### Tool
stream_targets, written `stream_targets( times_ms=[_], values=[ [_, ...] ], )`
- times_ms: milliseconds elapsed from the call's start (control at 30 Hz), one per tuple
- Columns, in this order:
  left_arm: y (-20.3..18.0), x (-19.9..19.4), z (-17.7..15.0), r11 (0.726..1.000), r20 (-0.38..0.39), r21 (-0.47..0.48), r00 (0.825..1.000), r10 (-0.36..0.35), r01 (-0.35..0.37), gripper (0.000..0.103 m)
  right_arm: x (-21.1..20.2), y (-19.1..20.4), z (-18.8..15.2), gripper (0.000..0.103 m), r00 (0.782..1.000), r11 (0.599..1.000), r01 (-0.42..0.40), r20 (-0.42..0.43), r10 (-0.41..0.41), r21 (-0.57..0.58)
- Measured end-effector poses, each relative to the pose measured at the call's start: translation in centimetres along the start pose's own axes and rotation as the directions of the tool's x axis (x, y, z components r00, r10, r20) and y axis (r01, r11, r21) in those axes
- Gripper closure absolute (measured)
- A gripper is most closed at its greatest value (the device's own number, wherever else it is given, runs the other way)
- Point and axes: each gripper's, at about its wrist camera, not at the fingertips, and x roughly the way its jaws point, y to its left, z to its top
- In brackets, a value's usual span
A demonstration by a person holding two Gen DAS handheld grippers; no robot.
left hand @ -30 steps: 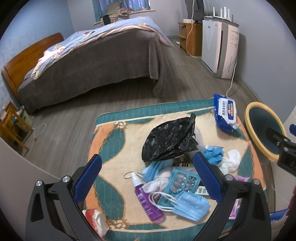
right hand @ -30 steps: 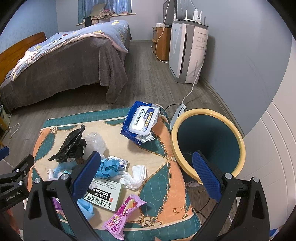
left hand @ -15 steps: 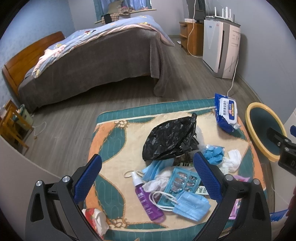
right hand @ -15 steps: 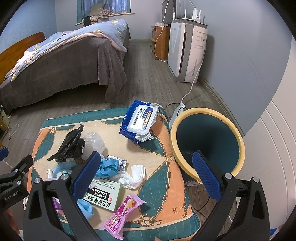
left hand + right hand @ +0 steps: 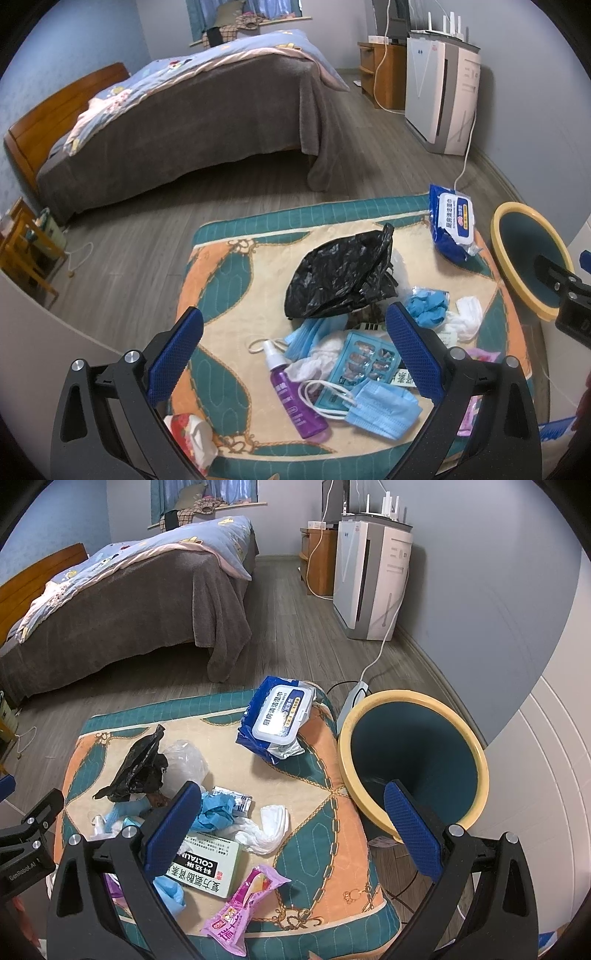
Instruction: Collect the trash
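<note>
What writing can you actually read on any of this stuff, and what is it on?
"COLTALIN", seen upside down, on the green and white box; its Chinese lines are too blurred to read.
"GenRobot.AI" on the left gripper.
Wipes pack: large Chinese characters on the lid, not sharp enough to quote.
Pink wrapper: Chinese characters, blurred.
Purple bottle: print too small.

Between the spread jaws of the left gripper (image 5: 293, 345), masks, a purple bottle (image 5: 295, 397) and a black bag (image 5: 340, 277) are blocking; left of them, bare mat (image 5: 229, 280) is lying free.
</note>
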Motion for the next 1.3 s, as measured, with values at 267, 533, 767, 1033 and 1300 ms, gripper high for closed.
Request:
stream_targets(
  times_ms=[267,533,767,1033,1300],
  values=[
    [-0.1,0.0,0.1,1.0,-0.002,0.001,1.0,0.001,-0.001,0.005,0.0,0.0,0.0,0.005,1.0,1.0,0.0,-0.004,0.0,-0.001],
    [0.0,0.0,0.0,1.0,-0.001,0.0,1.0,-0.004,0.004,0.005,0.1,0.1,0.0,0.005,1.0,1.0,0.001,-0.012,-0.001,0.001],
    [0.0,-0.2,0.2,1.0,0.022,-0.021,1.0,-0.023,0.023,0.005,0.8,-0.8,-0.2,0.005,0.998,0.998,-0.034,-0.042,0.036,0.061],
    [0.5,0.0,0.6,0.999,-0.012,-0.04,0.999,-0.038,0.037,0.005,4.2,-1.0,-2.9,0.006,0.966,0.993,-0.037,-0.248,0.065,0.116],
    [-0.3,-0.4,0.6,0.999,-0.003,0.033,0.999,-0.043,0.043,0.005,8.4,2.1,-7.1,0.049,0.922,1.0,-0.017,-0.386,0.023,0.019]
  ],
)
